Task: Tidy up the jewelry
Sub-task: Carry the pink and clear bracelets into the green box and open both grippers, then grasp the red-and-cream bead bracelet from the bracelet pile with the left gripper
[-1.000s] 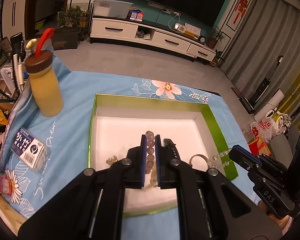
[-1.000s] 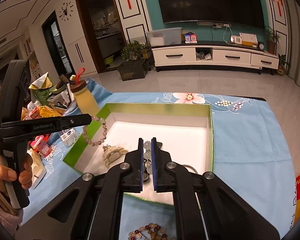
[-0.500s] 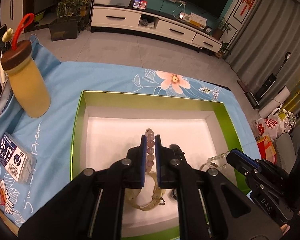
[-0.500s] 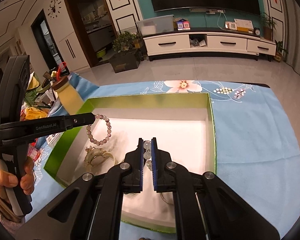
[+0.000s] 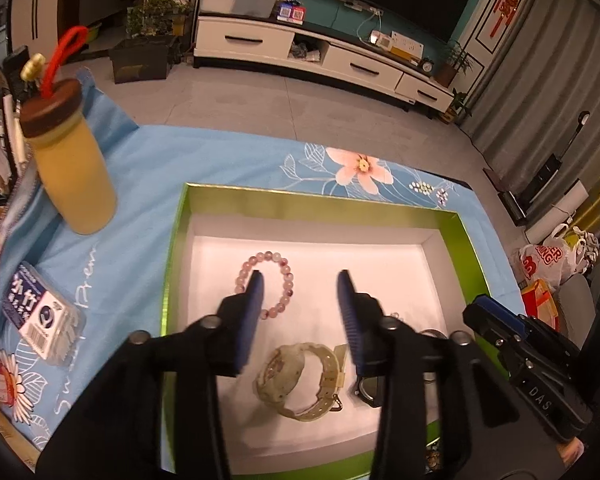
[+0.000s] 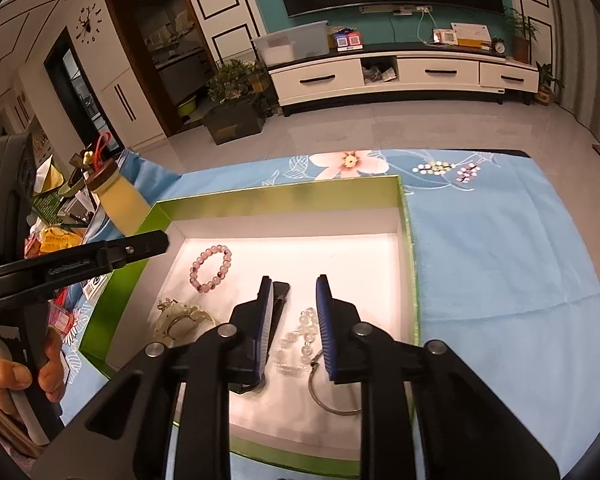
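On the left of the surface stands our yellow bottle (image 5: 74, 172). The left gripper (image 5: 300, 284) hangs over the green box (image 5: 312, 204), its jaws opening and released; the pink bead bracelet (image 5: 266, 282) lies on the white floor beneath them. Right of it, the right gripper (image 6: 291, 288) has jaws opening too, the clear bead bracelet (image 6: 298, 340) lying loose between them.
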`<state>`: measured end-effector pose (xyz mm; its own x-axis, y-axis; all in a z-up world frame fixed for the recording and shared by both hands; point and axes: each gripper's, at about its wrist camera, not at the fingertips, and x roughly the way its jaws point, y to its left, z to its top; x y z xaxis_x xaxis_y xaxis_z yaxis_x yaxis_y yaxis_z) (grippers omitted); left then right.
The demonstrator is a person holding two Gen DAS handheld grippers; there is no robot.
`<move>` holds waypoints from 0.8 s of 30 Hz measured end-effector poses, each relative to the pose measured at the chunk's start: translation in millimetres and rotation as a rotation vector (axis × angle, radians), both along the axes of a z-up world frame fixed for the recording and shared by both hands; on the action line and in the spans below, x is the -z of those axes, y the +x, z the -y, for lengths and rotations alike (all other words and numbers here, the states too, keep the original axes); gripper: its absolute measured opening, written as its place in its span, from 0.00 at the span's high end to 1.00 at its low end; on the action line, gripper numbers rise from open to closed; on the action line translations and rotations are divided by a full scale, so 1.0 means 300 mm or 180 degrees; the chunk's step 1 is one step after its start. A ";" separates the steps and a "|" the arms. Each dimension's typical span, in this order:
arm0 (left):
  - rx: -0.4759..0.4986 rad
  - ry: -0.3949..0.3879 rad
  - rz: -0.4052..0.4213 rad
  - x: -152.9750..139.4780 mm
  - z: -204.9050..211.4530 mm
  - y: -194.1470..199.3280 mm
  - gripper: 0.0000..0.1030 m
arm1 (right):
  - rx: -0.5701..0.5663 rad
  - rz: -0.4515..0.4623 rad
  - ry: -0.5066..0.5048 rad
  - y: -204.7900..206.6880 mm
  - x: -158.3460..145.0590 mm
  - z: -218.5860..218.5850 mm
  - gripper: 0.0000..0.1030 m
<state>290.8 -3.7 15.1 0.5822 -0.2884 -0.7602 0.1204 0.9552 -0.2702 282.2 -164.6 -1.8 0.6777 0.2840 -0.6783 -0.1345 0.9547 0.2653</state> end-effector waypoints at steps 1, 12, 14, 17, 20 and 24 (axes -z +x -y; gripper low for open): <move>-0.0005 0.0001 0.0029 -0.011 -0.005 -0.011 0.54 | 0.0002 0.0013 0.0002 -0.008 -0.004 0.003 0.78; 0.0058 0.0146 0.0321 -0.108 -0.015 -0.201 0.20 | -0.0045 0.0238 0.0034 -0.197 -0.087 0.040 0.76; 0.0068 0.0136 0.0337 -0.119 -0.023 -0.247 0.18 | -0.0050 0.0276 0.0027 -0.238 -0.100 0.048 0.73; 0.0109 0.0144 0.0339 -0.121 -0.031 -0.317 0.16 | -0.0047 0.0299 0.0007 -0.308 -0.108 0.064 0.68; 0.0236 0.0201 0.0335 -0.108 -0.027 -0.392 0.15 | -0.0061 0.0250 -0.0005 -0.365 -0.102 0.077 0.68; 0.0379 0.0269 0.0261 -0.072 -0.012 -0.482 0.15 | -0.0091 0.0137 -0.0029 -0.434 -0.076 0.084 0.68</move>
